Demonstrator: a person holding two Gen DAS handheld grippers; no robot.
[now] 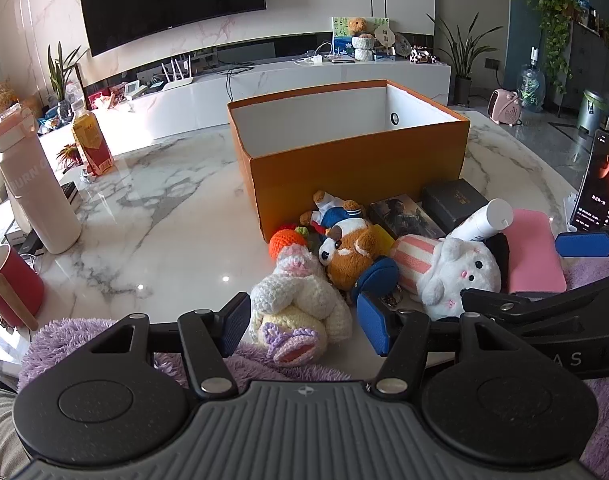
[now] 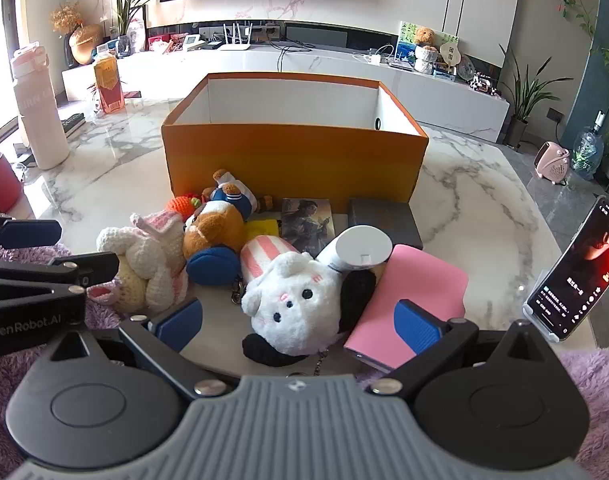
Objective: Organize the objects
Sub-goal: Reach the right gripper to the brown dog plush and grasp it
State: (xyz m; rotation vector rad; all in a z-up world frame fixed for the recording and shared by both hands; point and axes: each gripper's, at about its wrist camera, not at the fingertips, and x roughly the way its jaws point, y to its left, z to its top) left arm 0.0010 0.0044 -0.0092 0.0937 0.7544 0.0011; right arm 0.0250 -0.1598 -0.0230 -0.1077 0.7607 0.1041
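An open orange box [image 1: 356,160] with a white inside stands on the marble table; it also shows in the right wrist view [image 2: 292,156]. In front of it lies a pile: a crocheted white-and-yellow bunny [image 1: 300,304], a brown plush dog [image 1: 352,252], a white plush rabbit [image 2: 300,304], a white tube [image 2: 360,250], a pink case [image 2: 416,292], a picture booklet [image 2: 308,224] and a dark box [image 2: 384,220]. My left gripper [image 1: 304,328] is open around the crocheted bunny's near end. My right gripper [image 2: 300,324] is open around the white rabbit, holding nothing.
A white and pink bottle [image 1: 32,184], a red cup [image 1: 12,284] and an amber bottle [image 1: 90,140] stand at the left. A phone on a stand [image 2: 576,276] is at the right. Purple fluffy fabric [image 1: 64,340] lies along the table's near edge.
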